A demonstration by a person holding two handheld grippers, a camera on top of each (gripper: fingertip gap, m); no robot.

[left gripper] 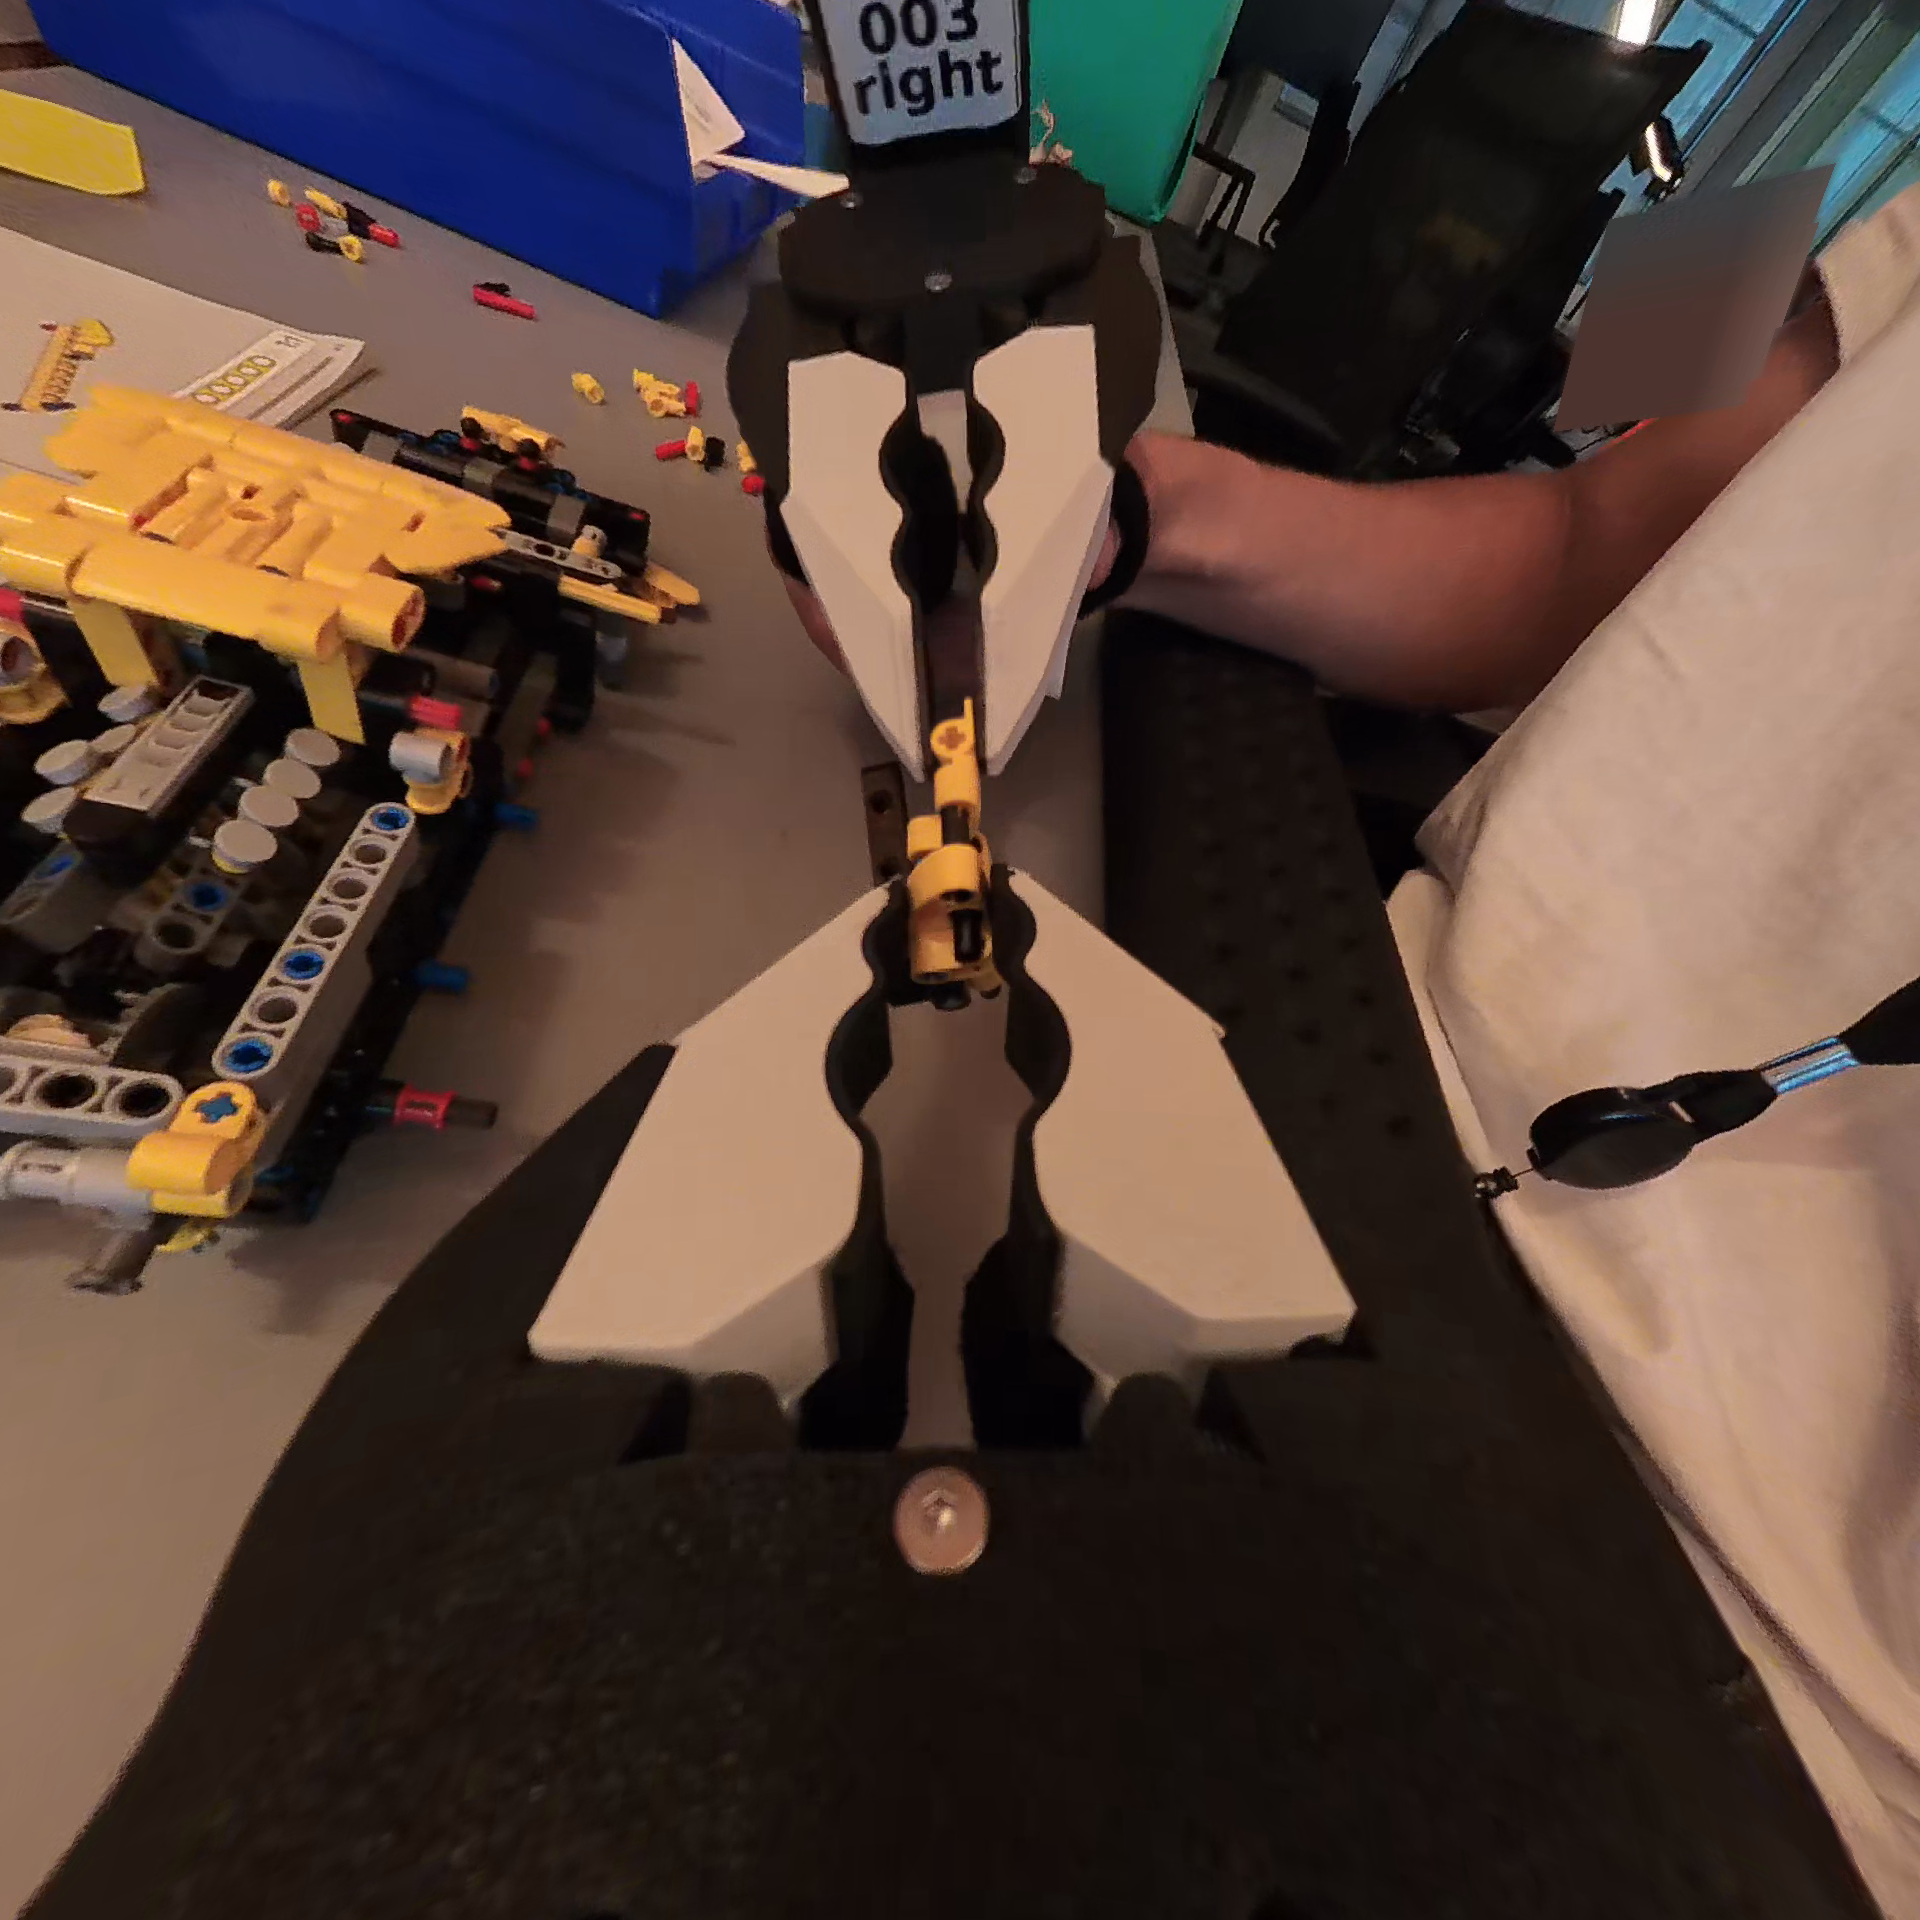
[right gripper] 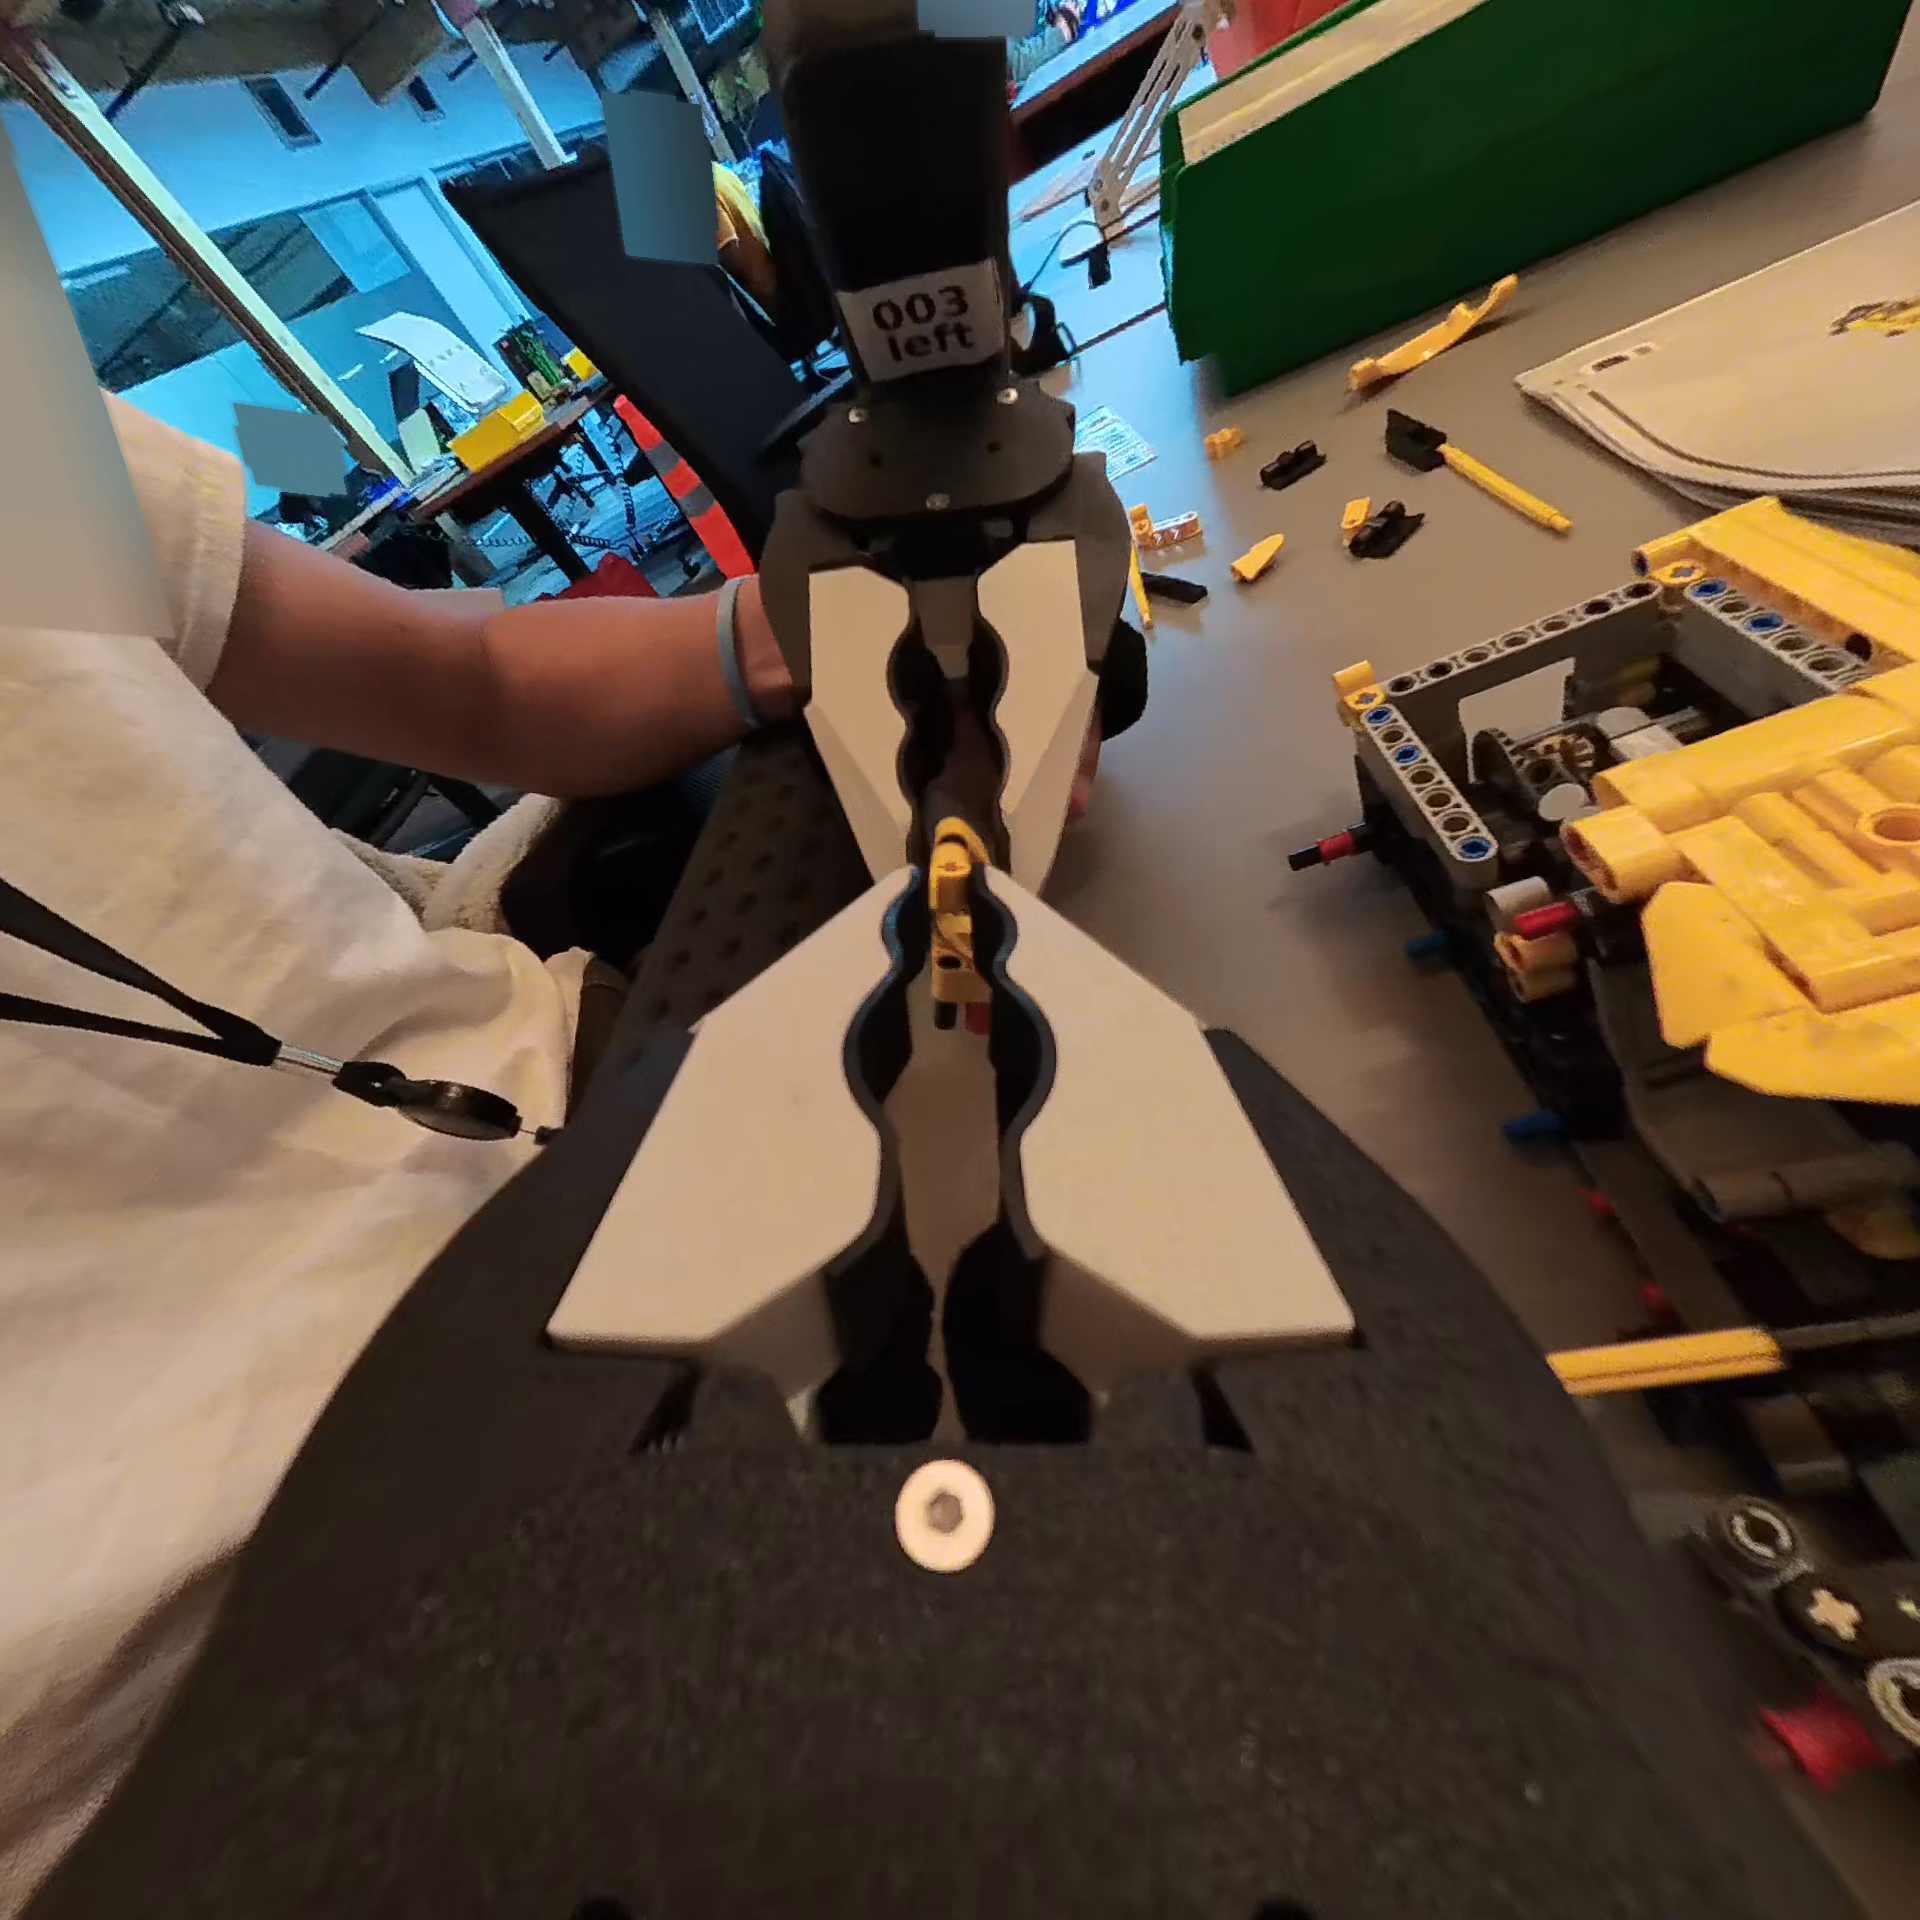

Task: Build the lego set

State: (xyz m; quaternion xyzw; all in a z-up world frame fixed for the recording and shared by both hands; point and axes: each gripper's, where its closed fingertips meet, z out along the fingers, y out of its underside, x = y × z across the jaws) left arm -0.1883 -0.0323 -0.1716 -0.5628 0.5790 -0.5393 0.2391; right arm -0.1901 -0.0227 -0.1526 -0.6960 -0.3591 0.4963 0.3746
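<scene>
Warm, dim indoor light. Soft shadows under yellow-and-black brick model (left gripper: pixel 239 644) on grey table (left gripper: pixel 644 852). Cool blue daylight from far windows (right gripper: pixel 260 239). Wide lens bends edges. Black foam gripper body (left gripper: pixel 935 1714) blurry up close.

**Both grippers pinch one small yellow piece**

My left gripper (left gripper: pixel 940 914) clamps the near end of a small yellow connector assembly (left gripper: pixel 948 883); the right gripper (left gripper: pixel 951 758) grips its far end. The half-built yellow model (left gripper: pixel 229 540) sits left on the grey table (left gripper: pixel 665 810).
</scene>
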